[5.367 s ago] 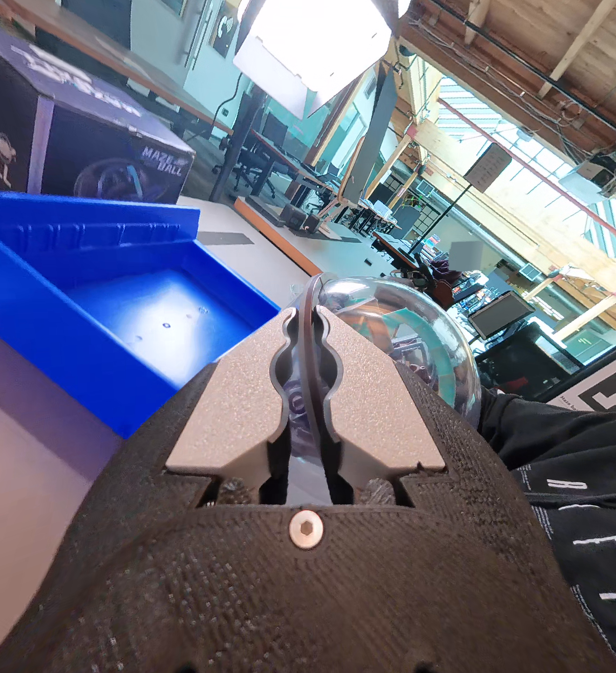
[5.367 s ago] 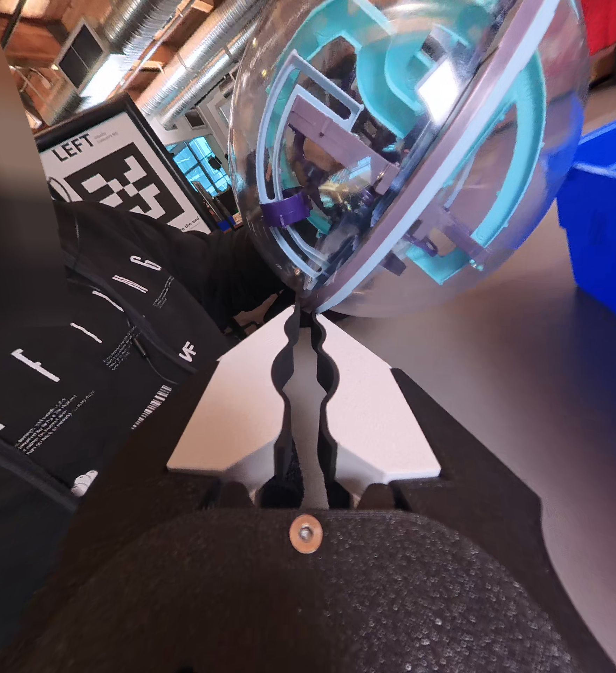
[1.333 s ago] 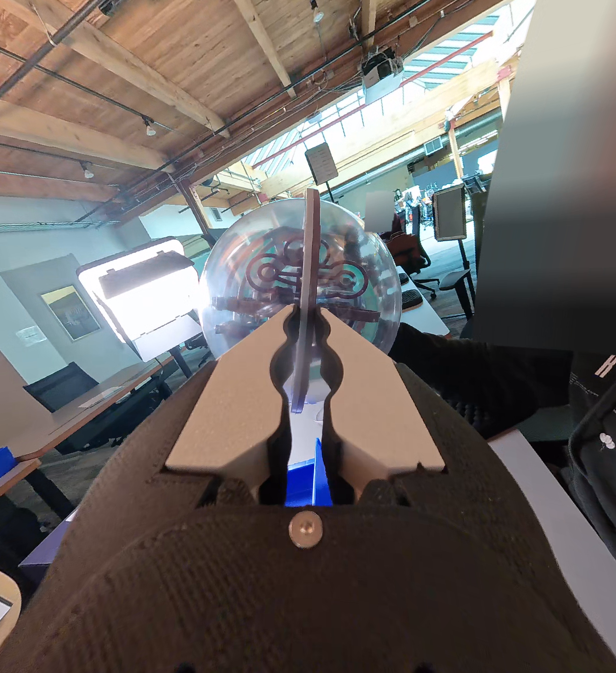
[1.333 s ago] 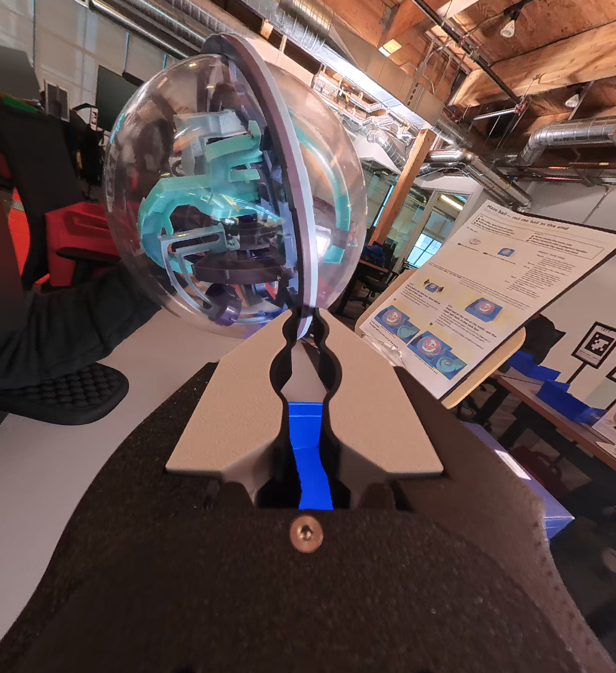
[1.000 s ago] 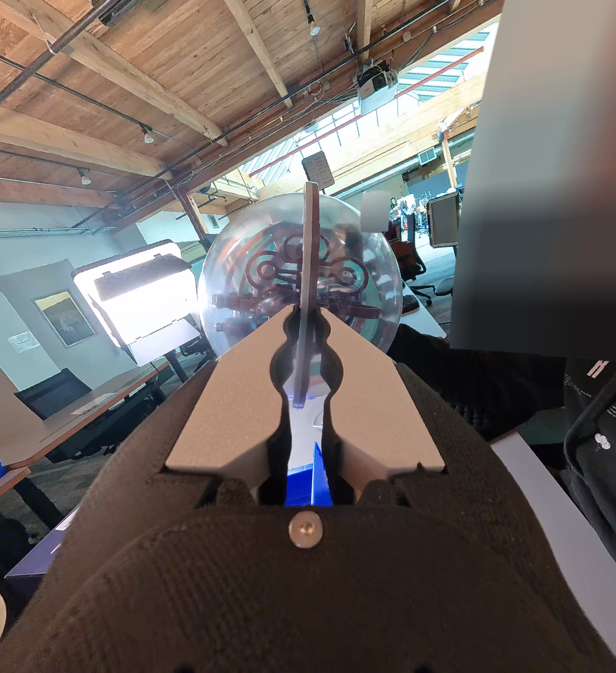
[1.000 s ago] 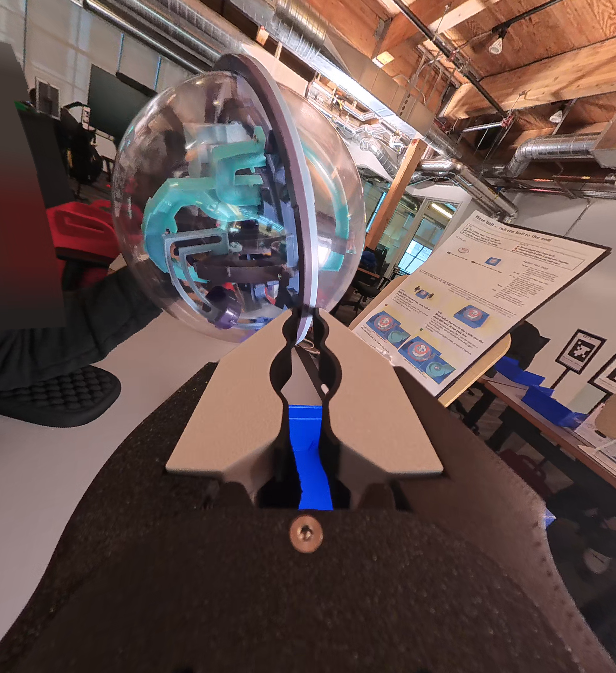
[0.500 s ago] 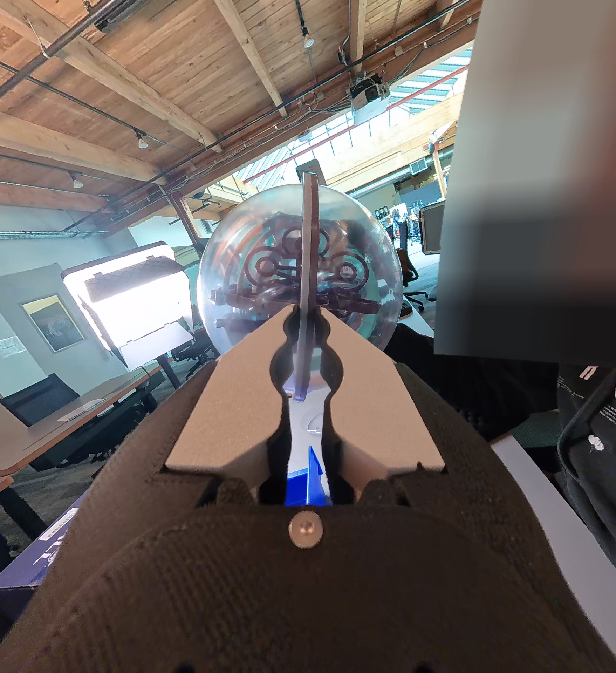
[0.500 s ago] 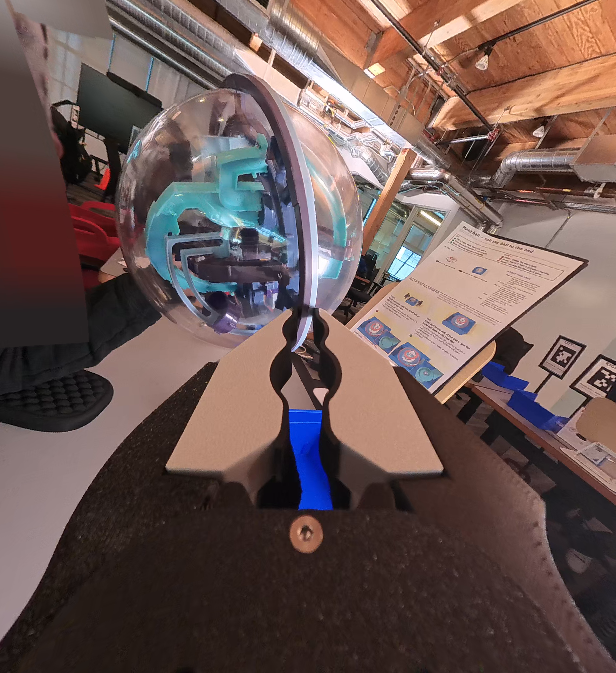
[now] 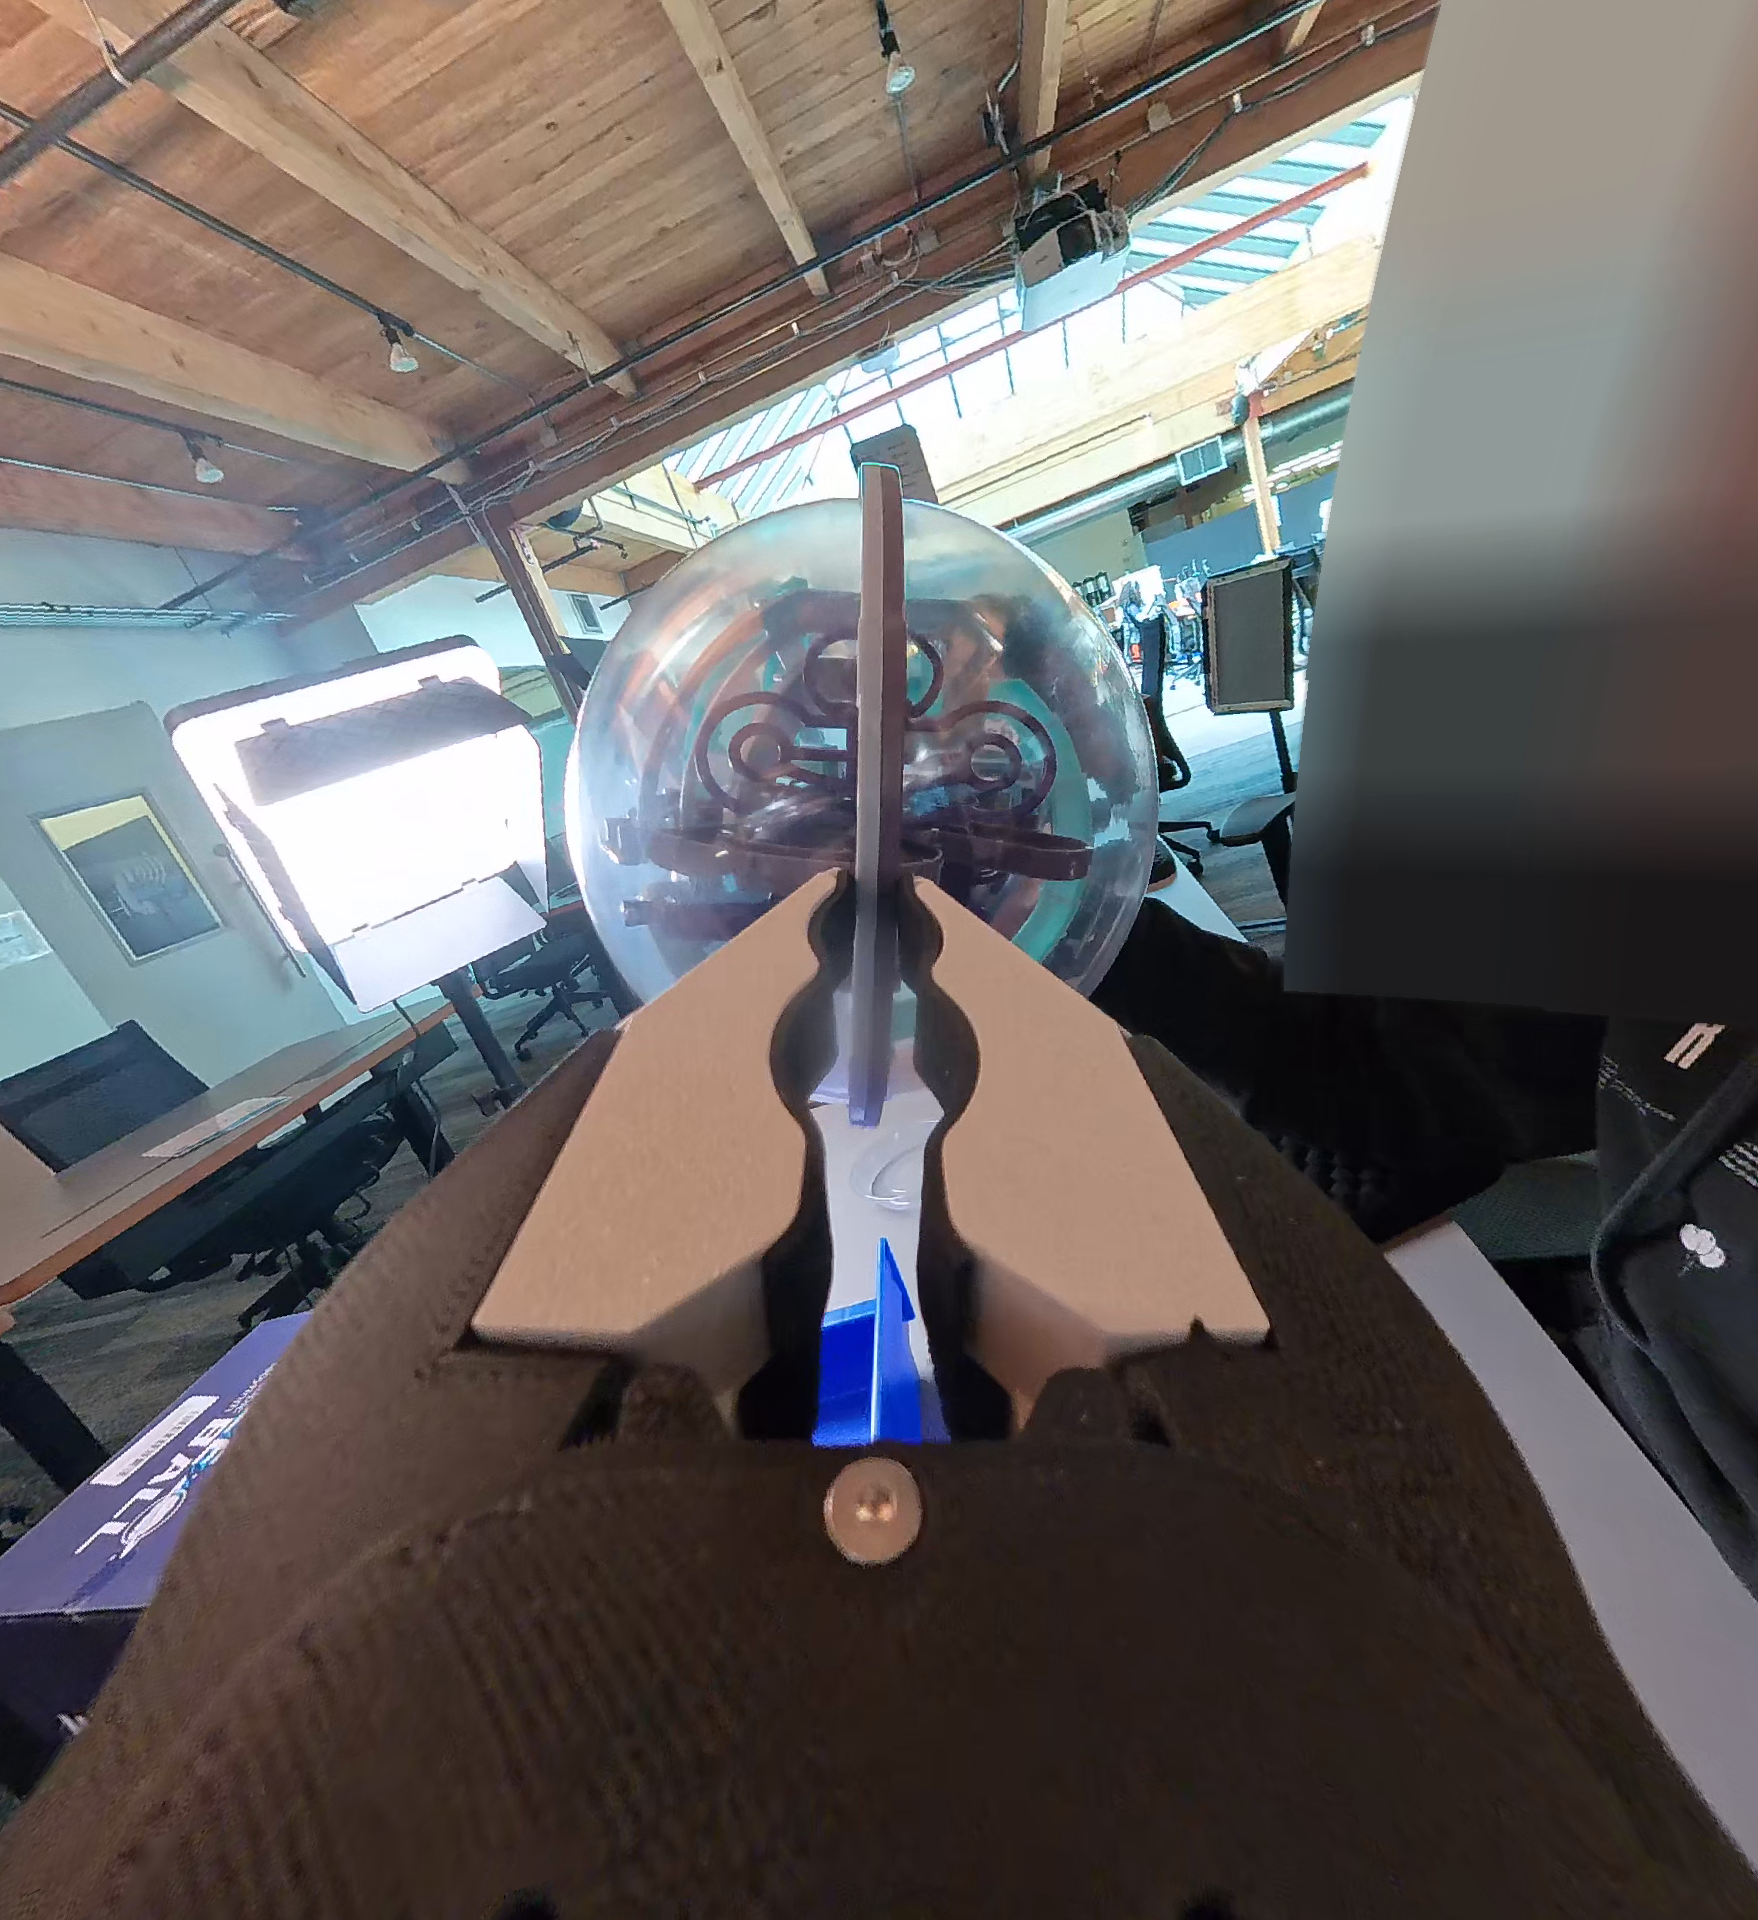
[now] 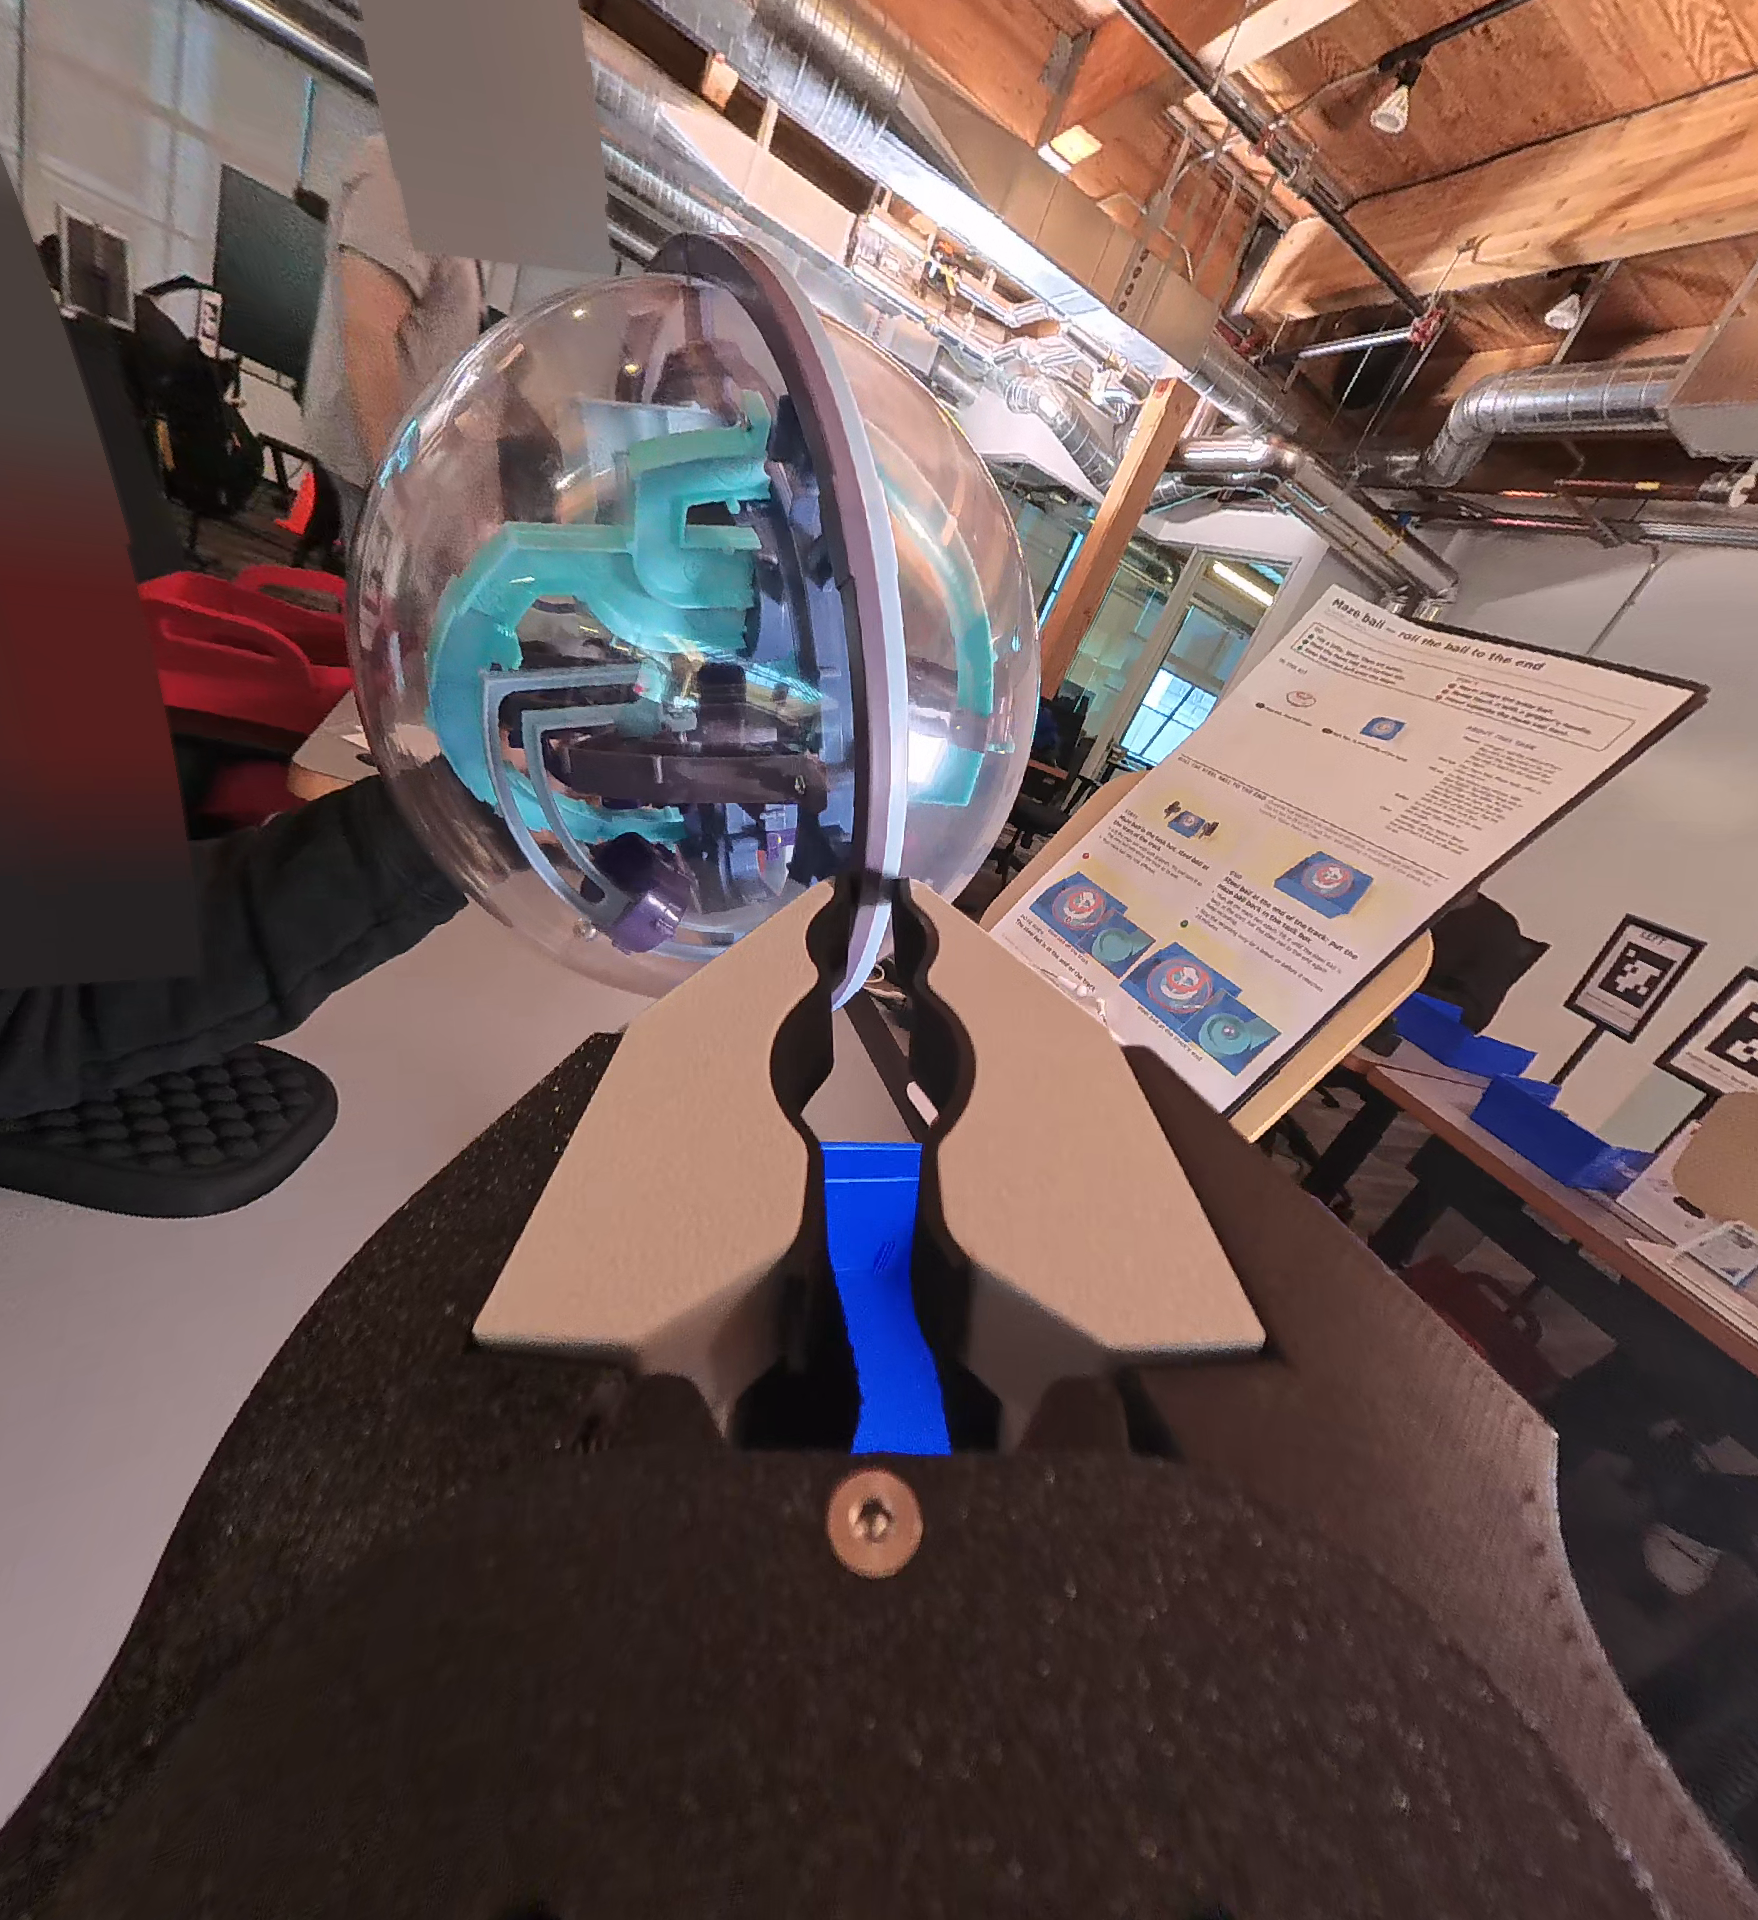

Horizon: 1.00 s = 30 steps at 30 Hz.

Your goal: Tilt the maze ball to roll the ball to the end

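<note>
The left gripper (image 9: 873, 909) has its two pale grey fingers (image 9: 709, 1122) clamped on the thin grey equator rim (image 9: 875, 727) of the clear plastic maze ball with teal and dark purple tracks inside (image 9: 750, 790), the rim standing edge-on and upright between the jaws and reaching down into the scalloped gap behind the tips. The right gripper (image 10: 870, 894) is likewise shut on that rim, seen here as a grey-and-white band (image 10: 859, 665) tilted a little to the left; its tips pinch the lowest part of the band, with the sphere (image 10: 584, 665) rising above and to the left of the jaws. The ball is held up in the air between the two grippers — clear of the white tabletop (image 10: 75, 1351) below. Inside the sphere, teal curved walls (image 10: 501, 592) sit left of the rim and a small purple cap (image 10: 646, 914) lies near the bottom; the small rolling ball cannot be made out. Through the gap behind each pair of fingers shows a blue plastic bin (image 10: 885, 1299). Right of the right jaws stands a tilted printed instruction board (image 10: 1374, 831); left of them, a dark sleeve (image 10: 283, 935). Left of the left jaws glows a bright studio light panel (image 9: 366, 810), and lower left lies a dark purple cardboard box (image 9: 127, 1507).
</note>
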Each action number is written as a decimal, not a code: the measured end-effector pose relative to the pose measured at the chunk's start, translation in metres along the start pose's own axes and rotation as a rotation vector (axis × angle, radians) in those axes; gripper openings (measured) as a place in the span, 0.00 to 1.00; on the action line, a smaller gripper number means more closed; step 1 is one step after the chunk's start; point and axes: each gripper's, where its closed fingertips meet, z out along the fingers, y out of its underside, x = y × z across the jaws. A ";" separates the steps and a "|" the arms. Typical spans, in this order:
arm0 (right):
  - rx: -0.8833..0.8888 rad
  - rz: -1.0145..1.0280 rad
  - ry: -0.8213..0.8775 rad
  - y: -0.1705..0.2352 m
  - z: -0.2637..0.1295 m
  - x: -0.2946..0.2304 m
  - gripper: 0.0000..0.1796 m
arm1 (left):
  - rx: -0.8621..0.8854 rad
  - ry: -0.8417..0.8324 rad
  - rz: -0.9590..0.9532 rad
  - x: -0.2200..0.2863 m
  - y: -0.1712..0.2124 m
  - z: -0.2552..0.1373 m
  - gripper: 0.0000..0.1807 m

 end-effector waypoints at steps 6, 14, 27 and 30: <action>-0.010 0.002 -0.005 0.004 0.002 0.000 0.03 | 0.001 0.004 0.001 -0.001 0.001 -0.001 0.04; -0.043 0.047 0.005 0.010 0.003 0.004 0.03 | -0.021 -0.033 -0.108 -0.011 0.005 -0.001 0.04; -0.088 0.118 0.011 0.020 0.004 0.009 0.03 | -0.027 -0.082 -0.294 -0.024 0.010 0.000 0.04; -0.091 0.126 0.013 0.021 0.003 0.010 0.03 | -0.025 -0.086 -0.323 -0.027 0.013 0.000 0.04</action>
